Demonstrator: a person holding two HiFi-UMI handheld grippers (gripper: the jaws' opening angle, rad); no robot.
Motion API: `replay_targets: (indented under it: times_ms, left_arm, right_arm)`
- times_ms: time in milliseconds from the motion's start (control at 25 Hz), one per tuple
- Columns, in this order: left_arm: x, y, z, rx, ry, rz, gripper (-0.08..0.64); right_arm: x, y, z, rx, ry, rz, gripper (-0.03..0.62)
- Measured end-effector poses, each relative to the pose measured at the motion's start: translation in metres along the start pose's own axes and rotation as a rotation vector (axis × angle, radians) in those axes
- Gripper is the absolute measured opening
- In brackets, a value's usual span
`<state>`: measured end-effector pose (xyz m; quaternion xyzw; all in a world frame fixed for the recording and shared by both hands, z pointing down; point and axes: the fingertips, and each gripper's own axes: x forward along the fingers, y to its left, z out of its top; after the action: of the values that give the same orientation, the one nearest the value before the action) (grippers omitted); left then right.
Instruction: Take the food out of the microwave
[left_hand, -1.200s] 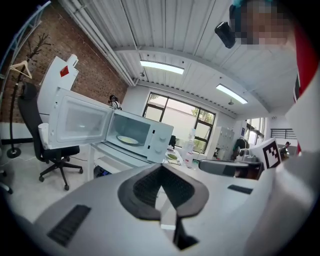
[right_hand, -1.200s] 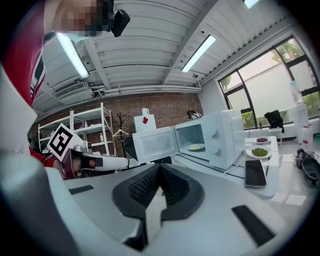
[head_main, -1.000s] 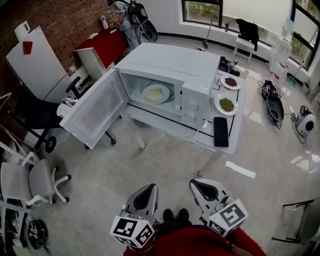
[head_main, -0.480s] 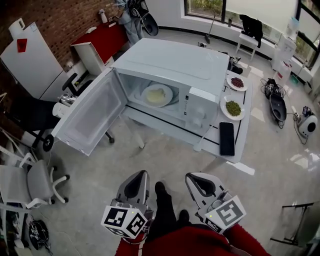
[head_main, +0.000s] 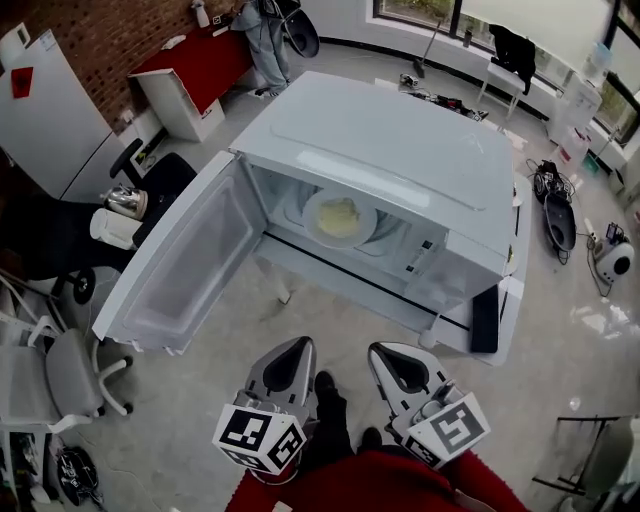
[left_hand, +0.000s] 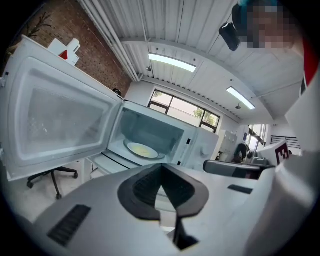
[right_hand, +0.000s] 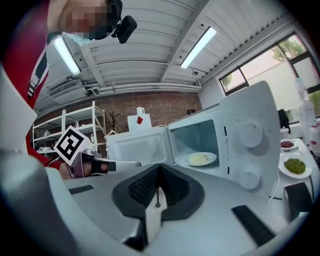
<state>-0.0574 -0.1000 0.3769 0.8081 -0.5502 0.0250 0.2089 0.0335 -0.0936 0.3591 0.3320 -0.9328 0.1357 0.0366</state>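
Note:
A white microwave (head_main: 400, 150) stands on a table with its door (head_main: 190, 265) swung wide to the left. Inside, a white plate of pale yellow food (head_main: 340, 216) lies on the turntable; the plate (left_hand: 142, 149) also shows in the left gripper view, and the plate (right_hand: 200, 159) in the right gripper view. My left gripper (head_main: 298, 345) and right gripper (head_main: 383, 352) are side by side in front of the microwave, short of the opening. Both point toward it, shut and with nothing held. The left gripper (left_hand: 161, 167) has its pads together, as does the right gripper (right_hand: 160, 167).
A black phone (head_main: 485, 318) lies on the table right of the microwave. Small dishes of green food (right_hand: 294, 166) and red food (right_hand: 287, 145) sit further right. An office chair (head_main: 60, 370) and a kettle (head_main: 125, 200) are at the left. My feet (head_main: 325, 385) show between the grippers.
Both grippers and my head have come closer to the microwave, which now looks larger and nearer. The jaws stayed shut and the plate has not moved.

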Motion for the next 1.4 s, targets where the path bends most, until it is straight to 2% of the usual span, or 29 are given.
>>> replay_targets:
  times_ms: [480,760,1040,1240,1400]
  left_arm:
    - [0.055,0.041,0.01,-0.02,0.078,-0.076,0.008]
    - [0.09,0.053,0.008,-0.047,0.123,-0.106,0.016]
    - [0.127,0.065,0.003,-0.185,0.157,-0.137,0.076]
    - [0.147,0.066,-0.005,-0.358,0.198,-0.162,0.117]
    - [0.159,0.068,-0.006,-0.533,0.208,-0.184,0.12]
  right_arm:
    - [0.06,-0.023,0.007,0.017,0.044,-0.061,0.011]
    - [0.077,-0.03,0.024,-0.013,-0.014,-0.067,0.011]
    - [0.088,-0.042,0.029,-0.021,-0.016,-0.109,0.011]
    - [0.097,-0.045,0.031,-0.016,-0.005,-0.128,0.011]
    - [0.102,-0.047,0.031,-0.012,-0.001,-0.133,0.011]
